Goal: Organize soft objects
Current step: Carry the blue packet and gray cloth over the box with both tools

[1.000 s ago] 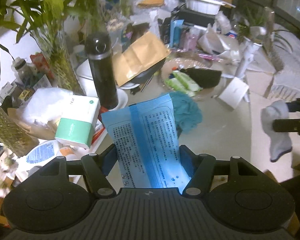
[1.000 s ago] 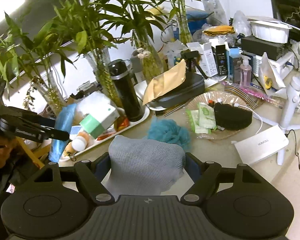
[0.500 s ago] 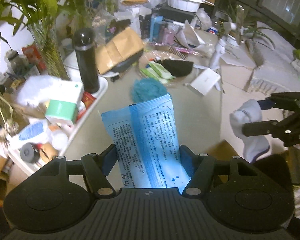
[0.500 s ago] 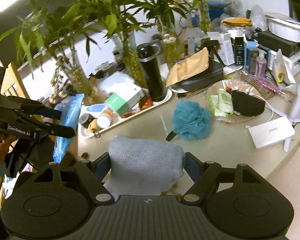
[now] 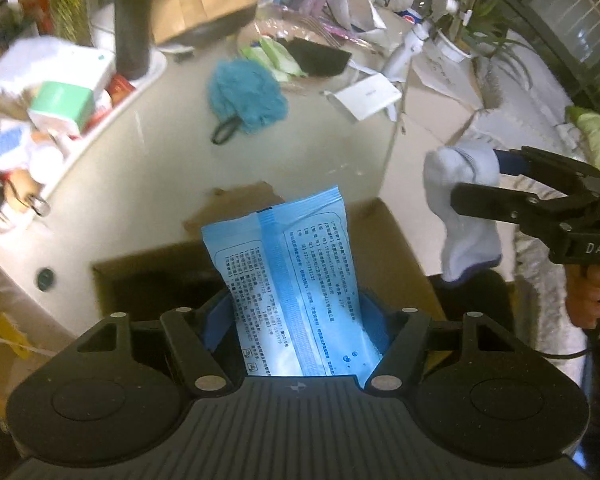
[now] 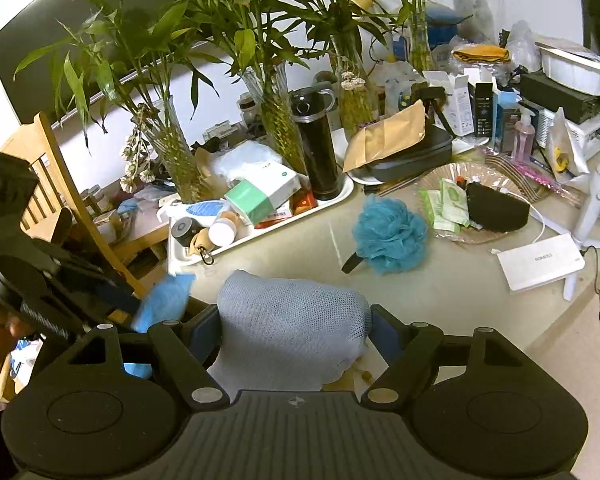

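My left gripper (image 5: pixel 296 320) is shut on a blue printed soft pack (image 5: pixel 296 280) and holds it over an open cardboard box (image 5: pixel 396 248) below the table edge. My right gripper (image 6: pixel 296 336) is shut on a grey-white sock (image 6: pixel 292 328). The sock also shows in the left wrist view (image 5: pixel 464 208), hanging from the right gripper (image 5: pixel 496 184) beside the box. The left gripper (image 6: pixel 112 300) with the blue pack (image 6: pixel 164 300) shows at the left of the right wrist view. A teal bath pouf (image 5: pixel 246 96) lies on the table; it also shows in the right wrist view (image 6: pixel 388 234).
The cream table (image 6: pixel 440 296) holds a white tray (image 6: pixel 340 196) with boxes and bottles, a black flask (image 6: pixel 318 152), bamboo vases (image 6: pixel 280 128), a glass plate (image 6: pixel 496 176) with a black pouch, a white box (image 6: pixel 540 262). A wooden chair (image 6: pixel 40 184) stands left.
Both grippers have drawn back from the table and lowered. The left gripper with the blue pack now hangs over the cardboard box. The right gripper with the sock has come closer to it.
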The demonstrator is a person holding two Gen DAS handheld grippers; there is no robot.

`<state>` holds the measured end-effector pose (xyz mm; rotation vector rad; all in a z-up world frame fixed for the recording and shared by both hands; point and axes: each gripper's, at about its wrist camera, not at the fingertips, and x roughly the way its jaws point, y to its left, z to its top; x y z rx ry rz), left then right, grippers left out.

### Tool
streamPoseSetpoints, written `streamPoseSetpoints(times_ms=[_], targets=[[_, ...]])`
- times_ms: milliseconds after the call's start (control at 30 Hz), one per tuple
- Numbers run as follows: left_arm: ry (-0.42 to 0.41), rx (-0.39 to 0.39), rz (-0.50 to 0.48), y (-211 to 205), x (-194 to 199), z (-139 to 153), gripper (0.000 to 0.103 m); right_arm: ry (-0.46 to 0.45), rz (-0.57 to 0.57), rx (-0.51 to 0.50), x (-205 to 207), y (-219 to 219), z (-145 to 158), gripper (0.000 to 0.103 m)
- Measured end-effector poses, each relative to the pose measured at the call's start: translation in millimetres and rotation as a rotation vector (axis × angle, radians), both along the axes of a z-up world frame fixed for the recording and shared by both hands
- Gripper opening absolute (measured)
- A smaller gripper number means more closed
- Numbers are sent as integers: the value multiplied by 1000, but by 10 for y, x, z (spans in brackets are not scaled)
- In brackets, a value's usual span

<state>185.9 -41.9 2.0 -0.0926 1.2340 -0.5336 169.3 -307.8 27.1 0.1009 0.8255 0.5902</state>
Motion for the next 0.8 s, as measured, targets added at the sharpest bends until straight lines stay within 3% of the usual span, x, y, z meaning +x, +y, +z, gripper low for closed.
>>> streamPoseSetpoints(times_ms=[133, 267, 800], targets=[[32, -111, 21, 0, -43, -20, 78, -2, -5, 6, -39, -29, 9, 80], [-33, -158, 22, 25, -156, 71, 82, 0, -8, 7, -70, -43, 3, 80], [-304, 68, 185, 548, -698, 285, 82, 15, 46, 11, -297, 52, -29, 80]])
